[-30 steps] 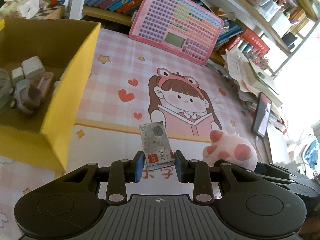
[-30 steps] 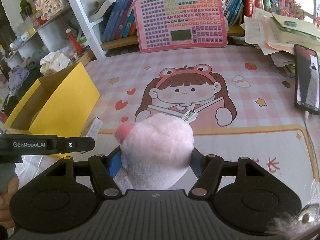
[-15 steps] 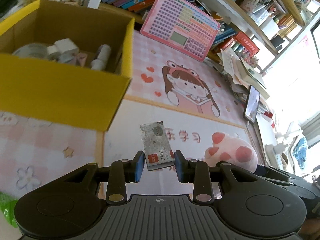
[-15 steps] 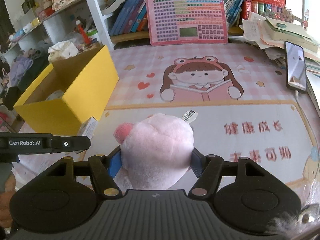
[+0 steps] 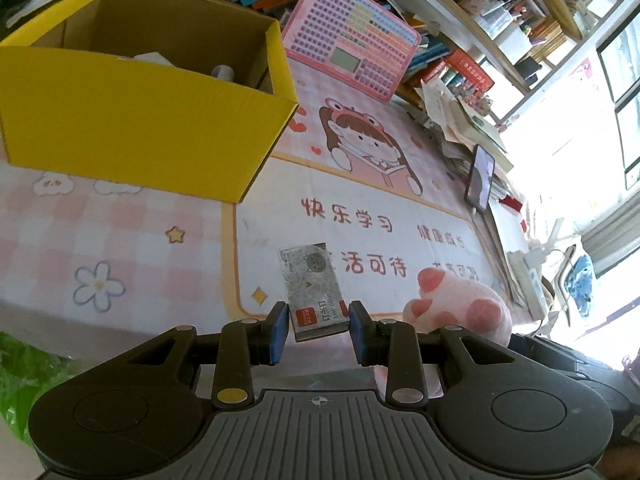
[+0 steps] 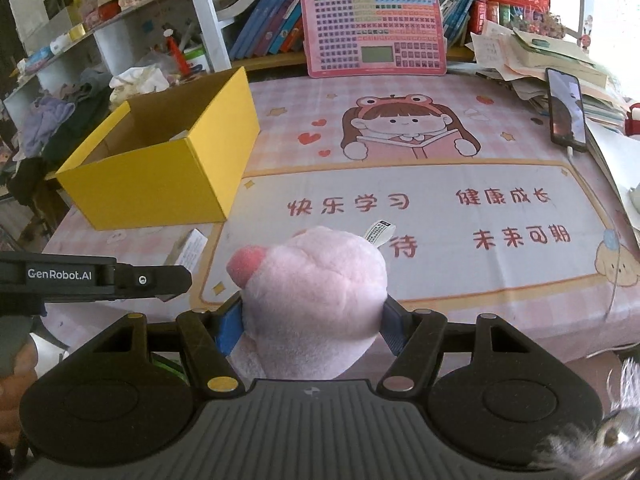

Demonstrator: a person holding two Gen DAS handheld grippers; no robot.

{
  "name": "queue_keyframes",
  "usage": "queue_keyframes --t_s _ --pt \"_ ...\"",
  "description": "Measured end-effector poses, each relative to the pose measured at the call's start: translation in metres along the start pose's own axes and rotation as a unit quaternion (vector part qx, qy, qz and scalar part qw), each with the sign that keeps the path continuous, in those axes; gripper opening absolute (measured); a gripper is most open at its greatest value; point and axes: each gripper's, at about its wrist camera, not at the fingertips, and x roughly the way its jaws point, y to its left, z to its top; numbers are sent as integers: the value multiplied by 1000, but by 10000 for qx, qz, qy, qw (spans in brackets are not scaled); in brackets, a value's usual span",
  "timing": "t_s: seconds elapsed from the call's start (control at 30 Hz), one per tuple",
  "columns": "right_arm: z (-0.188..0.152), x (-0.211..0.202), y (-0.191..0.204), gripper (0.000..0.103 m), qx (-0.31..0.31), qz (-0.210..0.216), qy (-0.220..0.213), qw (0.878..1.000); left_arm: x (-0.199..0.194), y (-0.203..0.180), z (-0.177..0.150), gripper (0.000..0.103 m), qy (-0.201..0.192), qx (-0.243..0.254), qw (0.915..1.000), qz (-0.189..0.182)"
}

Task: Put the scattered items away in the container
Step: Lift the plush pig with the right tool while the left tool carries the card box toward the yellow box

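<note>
Left gripper (image 5: 319, 330): your jaws pinch the small grey box of staples (image 5: 312, 286) at its near end. The box sticks out forward, above the table mat (image 5: 160, 248).
Writing on the staple box: a red label with white Chinese characters, which I read as 订书钉. There is also a small cat face on the grey part. The fine print is too small to read.
Right gripper (image 6: 310, 326): your jaws press on both sides of the pink plush toy (image 6: 316, 300). The toy fills the gap between the blue pads.
Tag on the plush: a white sewn tag (image 6: 378, 232) with dark print stands up behind it. I cannot read it.
Left gripper seen from the right camera: its side carries the words "GenRobot.AI" in white.
Yellow box (image 6: 160, 176): it stands open on the table mat, at the far left. A few pale things lie inside; I cannot tell what they are.
Writing on the mat: red characters 快乐学习 and 健康成长, and a lower row partly hidden by the plush.
Pink keyboard toy (image 6: 374, 32): it leans against the books on the shelf behind.
Phone (image 6: 566, 110): it lies at the right edge, with the screen lit.
</note>
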Motion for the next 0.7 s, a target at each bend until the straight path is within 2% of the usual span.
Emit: queue_keyframes --t_s 0.23,0.43,0.7 --pt "-9 -6 22 65 -212 124 28 9997 -19 10 -13 31 -84 -57 9999 46" --pt "-9 -6 44 65 -490 306 39 9983 -40 30 -19 31 -194 -176 9994 232" --pt "-2 1 73 65 -916 611 13 9939 -65 64 -21 31 -514 -600 9956 506"
